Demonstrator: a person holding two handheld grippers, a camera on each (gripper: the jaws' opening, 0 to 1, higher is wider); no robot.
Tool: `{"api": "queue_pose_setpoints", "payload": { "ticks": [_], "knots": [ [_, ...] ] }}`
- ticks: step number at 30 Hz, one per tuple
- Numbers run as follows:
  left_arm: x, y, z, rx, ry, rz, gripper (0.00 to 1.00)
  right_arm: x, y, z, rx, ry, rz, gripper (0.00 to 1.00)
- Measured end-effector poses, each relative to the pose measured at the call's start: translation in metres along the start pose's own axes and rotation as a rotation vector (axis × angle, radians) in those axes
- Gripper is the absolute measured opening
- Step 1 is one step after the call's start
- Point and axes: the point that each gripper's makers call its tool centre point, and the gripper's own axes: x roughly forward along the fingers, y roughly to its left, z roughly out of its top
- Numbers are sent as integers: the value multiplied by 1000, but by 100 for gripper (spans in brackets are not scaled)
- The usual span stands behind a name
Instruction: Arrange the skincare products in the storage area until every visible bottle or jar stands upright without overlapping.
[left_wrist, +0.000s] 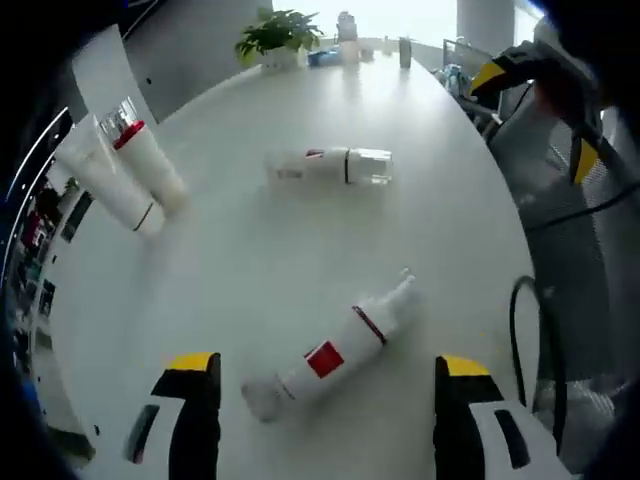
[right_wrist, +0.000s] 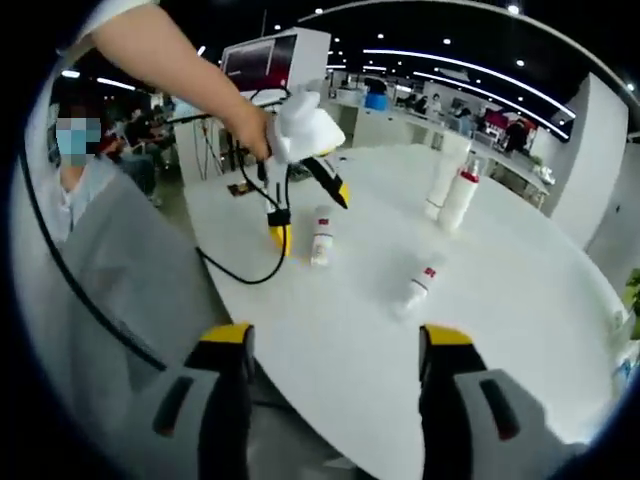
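Step in hand: approach to the first fallen item. The left gripper (left_wrist: 325, 400) hangs over a pump bottle (left_wrist: 335, 352) lying on its side on the white table (left_wrist: 250, 270), jaws wide apart, bottle between and just beyond them. A second capped bottle (left_wrist: 330, 166) lies flat farther off; two tubes (left_wrist: 125, 175) stand near the edge. Next move likely: lower, clamp the body, tip upright. The right gripper (right_wrist: 335, 400) is held back off the table edge, jaws apart, holding nothing.

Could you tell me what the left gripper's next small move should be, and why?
Probably ease the open left gripper down around the pump bottle lying on its side between its jaws on the white table, since it has to be stood upright.
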Motion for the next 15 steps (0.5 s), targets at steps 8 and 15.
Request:
{"api": "queue_pose_setpoints", "payload": {
  "ticks": [8,15],
  "knots": [
    [2,-2,4,-101,-65,-20,62,4,-1,-4,2,17,7,68],
    [0,-12,2,-141,-85,6,33,6,0,-5,0,26,19,67]
  ]
}}
